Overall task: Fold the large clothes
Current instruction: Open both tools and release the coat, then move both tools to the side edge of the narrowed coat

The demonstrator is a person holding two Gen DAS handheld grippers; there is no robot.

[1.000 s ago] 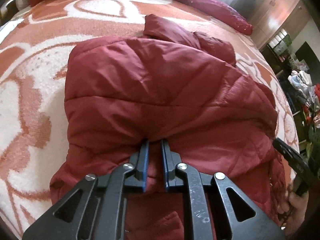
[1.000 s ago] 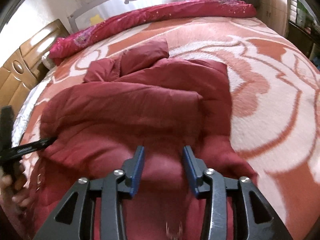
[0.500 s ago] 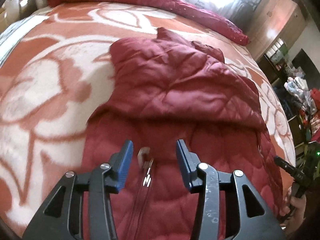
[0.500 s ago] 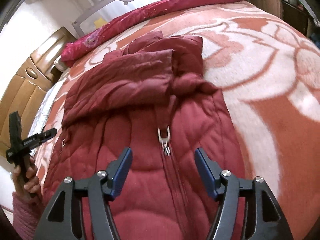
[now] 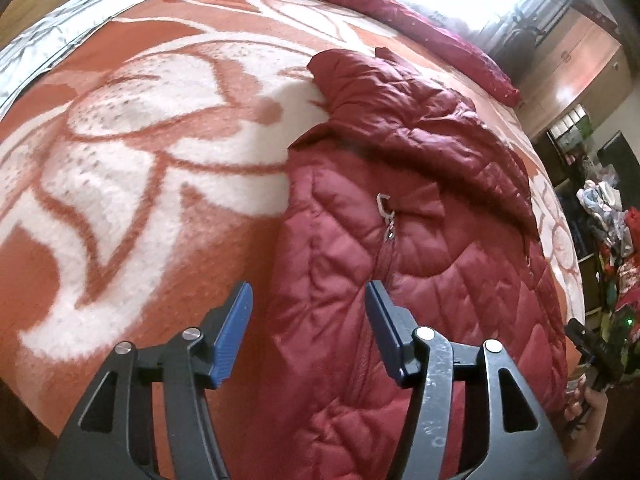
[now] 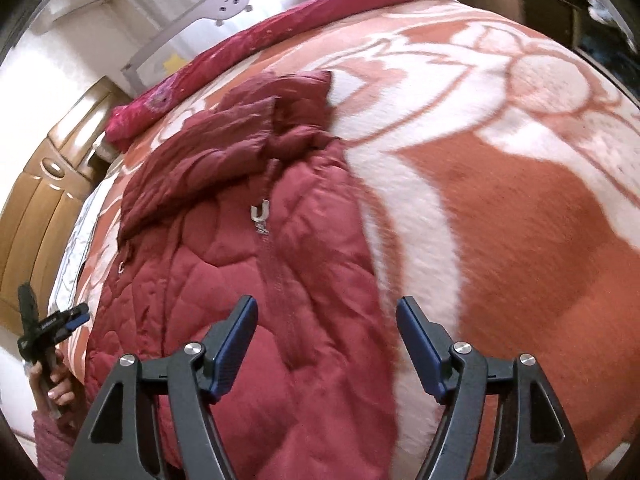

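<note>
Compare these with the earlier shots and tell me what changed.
Both grippers let go of the red quilted jacket: the left gripper was clamped on its fabric, and both sets of jaws are now opening, empty, drawn back towards its near end. Jacket stays partly folded on the blanket.

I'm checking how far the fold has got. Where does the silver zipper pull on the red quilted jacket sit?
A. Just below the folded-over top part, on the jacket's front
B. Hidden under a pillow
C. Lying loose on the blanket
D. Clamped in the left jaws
A: the zipper pull lies on the jacket front, just under the folded-over top part, clear of both grippers.
</note>
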